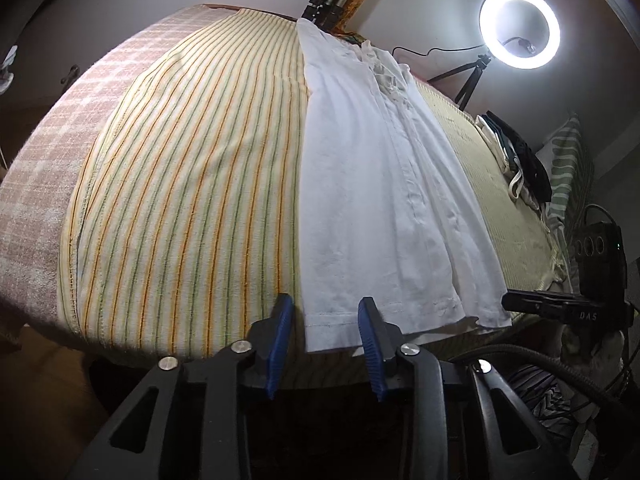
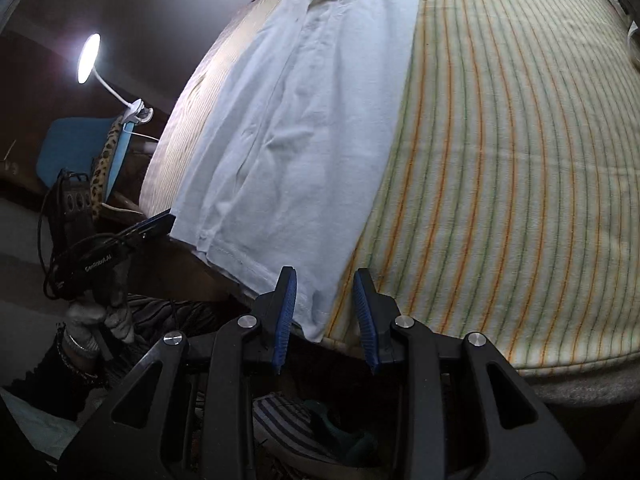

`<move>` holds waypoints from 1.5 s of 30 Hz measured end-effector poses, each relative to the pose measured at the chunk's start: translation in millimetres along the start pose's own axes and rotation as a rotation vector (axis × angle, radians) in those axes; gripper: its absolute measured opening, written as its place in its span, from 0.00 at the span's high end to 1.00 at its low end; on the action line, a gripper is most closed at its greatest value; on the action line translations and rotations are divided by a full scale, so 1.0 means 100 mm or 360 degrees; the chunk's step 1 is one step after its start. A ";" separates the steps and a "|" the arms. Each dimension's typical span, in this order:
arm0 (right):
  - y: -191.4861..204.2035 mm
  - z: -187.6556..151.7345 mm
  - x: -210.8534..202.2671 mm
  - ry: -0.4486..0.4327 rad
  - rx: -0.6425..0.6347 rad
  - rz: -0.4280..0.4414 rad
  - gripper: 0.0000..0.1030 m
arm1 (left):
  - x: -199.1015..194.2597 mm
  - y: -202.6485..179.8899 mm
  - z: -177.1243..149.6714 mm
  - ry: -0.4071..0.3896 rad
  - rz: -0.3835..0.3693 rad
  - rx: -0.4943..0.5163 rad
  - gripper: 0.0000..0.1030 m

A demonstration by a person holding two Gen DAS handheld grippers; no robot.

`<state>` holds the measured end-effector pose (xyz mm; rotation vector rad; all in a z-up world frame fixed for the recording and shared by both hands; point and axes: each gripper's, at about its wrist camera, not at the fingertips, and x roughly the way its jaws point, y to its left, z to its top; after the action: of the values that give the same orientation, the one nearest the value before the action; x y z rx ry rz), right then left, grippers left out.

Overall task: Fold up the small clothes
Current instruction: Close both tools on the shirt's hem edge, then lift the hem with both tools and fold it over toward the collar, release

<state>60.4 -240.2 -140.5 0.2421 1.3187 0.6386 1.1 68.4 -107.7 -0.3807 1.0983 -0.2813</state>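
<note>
A white garment (image 1: 372,184) lies flat and lengthwise on a yellow striped towel (image 1: 192,184) spread over a bed. Its hem hangs at the near edge. My left gripper (image 1: 326,320) is open, its blue pads on either side of the hem's left corner, not closed on it. In the right wrist view the same garment (image 2: 296,128) lies on the towel (image 2: 500,168). My right gripper (image 2: 325,292) is open, with the hem's right corner between its pads. The other gripper (image 2: 148,226) shows at the hem's far corner.
A lit ring light (image 1: 519,27) on a tripod stands beyond the bed. A pile of dark and light clothes (image 1: 516,160) and a striped pillow (image 1: 568,168) lie at the right. A desk lamp (image 2: 89,58) and blue chair (image 2: 76,148) stand at the left.
</note>
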 end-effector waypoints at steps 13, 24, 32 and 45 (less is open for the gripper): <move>-0.19 0.00 -0.19 -0.0102 0.0161 0.0412 0.95 | -0.20 -0.07 0.05 -0.0043 -0.0115 -0.0018 1.00; -0.24 0.22 -0.19 -0.0147 0.0230 0.0451 0.95 | -0.18 -0.16 0.42 -0.0041 -0.0133 0.0041 1.00; -0.28 0.60 -0.31 -0.0246 0.0209 0.0410 0.95 | -0.09 -0.20 0.85 -0.0081 -0.0122 0.0076 1.00; -0.54 1.08 -0.14 -0.0269 0.0310 0.0326 0.95 | 0.25 -0.17 1.45 -0.0091 -0.0048 0.0102 1.00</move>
<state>177.2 -271.2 -129.5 0.5839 1.2020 0.6469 142.1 66.0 -61.8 -0.3467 1.0256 -0.3293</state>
